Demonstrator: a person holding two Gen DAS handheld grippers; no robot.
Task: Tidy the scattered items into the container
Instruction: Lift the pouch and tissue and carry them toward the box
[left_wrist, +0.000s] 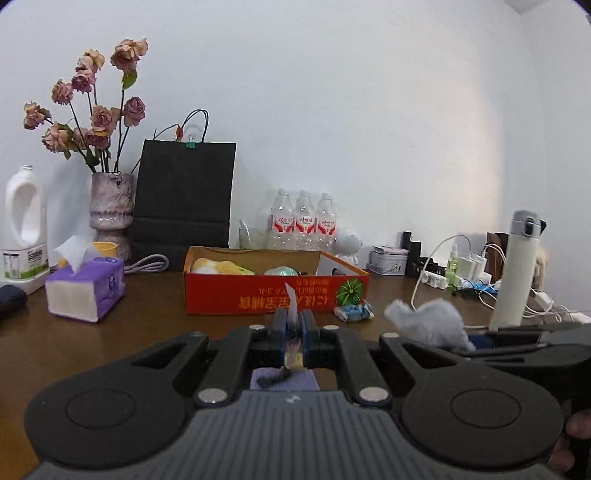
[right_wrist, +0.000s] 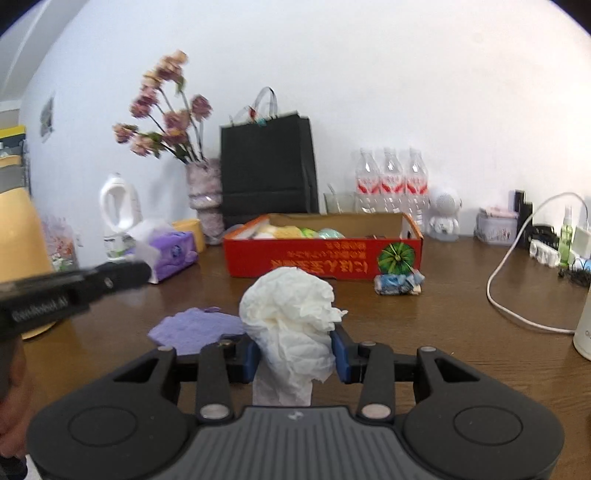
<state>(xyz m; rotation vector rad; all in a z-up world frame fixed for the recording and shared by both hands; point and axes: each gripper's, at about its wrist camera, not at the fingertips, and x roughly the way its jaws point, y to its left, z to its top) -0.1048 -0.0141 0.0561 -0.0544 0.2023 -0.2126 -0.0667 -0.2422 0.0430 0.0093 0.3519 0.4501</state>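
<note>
Crumpled white tissue (right_wrist: 291, 317), loosely wadded

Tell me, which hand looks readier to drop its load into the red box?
Probably right: the right gripper holds a crumpled tissue straight before the red box. The left gripper pinches only a thin wrapper.

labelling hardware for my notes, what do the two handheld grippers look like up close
Both look alike: the left gripper and right gripper have a grey ribbed body, matte black linkage arms with round silver pivot pins, two raised black discs at the sides, and blue pads on black fingers. The left gripper's black side, seen from the right wrist view, carries small pale lettering, too blurred to read. No cables or sleeves show.
</note>
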